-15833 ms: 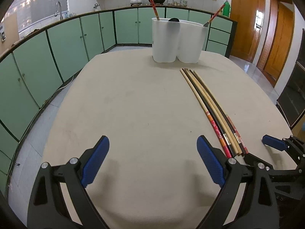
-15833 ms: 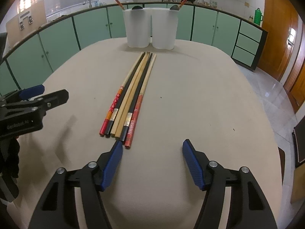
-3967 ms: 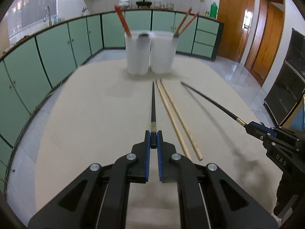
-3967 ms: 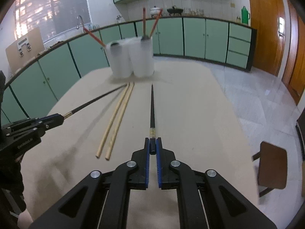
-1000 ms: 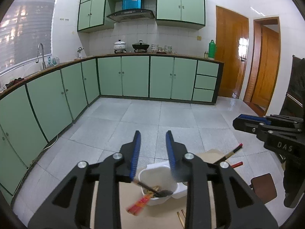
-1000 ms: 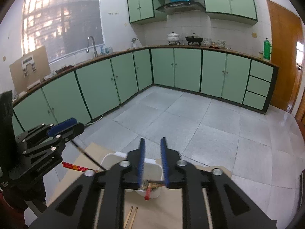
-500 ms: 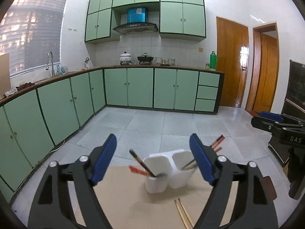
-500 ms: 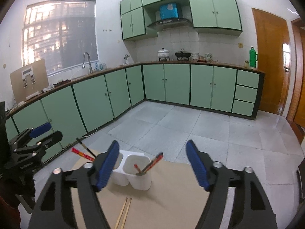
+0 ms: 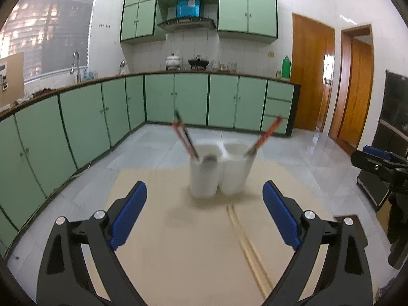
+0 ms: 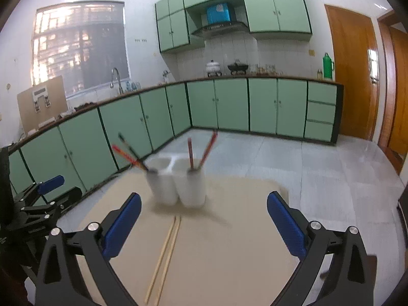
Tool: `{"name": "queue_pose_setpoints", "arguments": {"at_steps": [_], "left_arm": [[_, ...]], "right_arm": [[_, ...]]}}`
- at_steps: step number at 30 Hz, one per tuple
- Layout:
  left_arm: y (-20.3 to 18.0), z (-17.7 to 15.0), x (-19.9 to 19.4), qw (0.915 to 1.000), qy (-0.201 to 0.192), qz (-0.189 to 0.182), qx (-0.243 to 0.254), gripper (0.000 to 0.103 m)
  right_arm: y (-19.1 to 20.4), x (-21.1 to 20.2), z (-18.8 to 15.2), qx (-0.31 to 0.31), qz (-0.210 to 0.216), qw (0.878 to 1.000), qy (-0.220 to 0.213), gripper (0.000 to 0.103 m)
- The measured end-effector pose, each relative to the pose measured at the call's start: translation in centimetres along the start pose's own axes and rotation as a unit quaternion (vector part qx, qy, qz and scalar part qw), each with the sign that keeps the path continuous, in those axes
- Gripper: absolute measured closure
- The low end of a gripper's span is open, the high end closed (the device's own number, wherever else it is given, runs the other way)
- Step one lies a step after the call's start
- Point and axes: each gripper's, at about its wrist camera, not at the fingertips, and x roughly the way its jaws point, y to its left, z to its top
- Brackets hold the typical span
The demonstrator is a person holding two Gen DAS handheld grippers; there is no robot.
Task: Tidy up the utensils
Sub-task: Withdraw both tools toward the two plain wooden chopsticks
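While both sets of fingers are opening wide with nothing between them, the left gripper (image 9: 204,214) and right gripper (image 10: 204,219) hang over the surface (image 9: 178,255), short of the two bare chopsticks (image 10: 165,252) lying side by side. Grabbing one could nudge its touching neighbour away (a guess). Beyond stands the white twin holder (image 9: 218,176): each cup holds leaning chopsticks, red and dark.

Green kitchen beyond the table
Green cabinets (image 9: 176,99) line the far wall; a wooden door (image 9: 312,76) stands right.
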Motion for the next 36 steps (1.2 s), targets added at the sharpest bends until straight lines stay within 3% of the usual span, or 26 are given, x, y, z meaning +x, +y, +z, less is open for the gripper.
{"name": "queue_pose_setpoints", "arguments": {"at_steps": [11,16,25,32,36], "left_arm": [[1.8,-8.7,1.1,0.9956,0.089,0.027,-0.011,0.014],[2.8,-11.2,1.8,0.9918,0.12,0.044,-0.01,0.014],[4.1,-12.8,2.2,0.9866,0.152,0.059,-0.006,0.014],[5.2,-13.2,2.4,0.9835,0.166,0.07,-0.014,0.014],[5.6,-13.3,2.4,0.9827,0.169,0.073,-0.019,0.014]], "right_arm": [[1.3,1.0,-9.3,0.02,-0.016,0.997,0.075,0.006],[3.0,2.2,-13.5,0.024,-0.022,0.993,0.116,0.009],[5.3,3.5,-15.7,0.022,-0.015,0.989,0.147,0.024],[6.5,4.6,-16.6,0.006,-0.007,0.986,0.169,0.048],[6.9,5.2,-17.2,0.002,-0.003,0.984,0.179,0.055]]}}
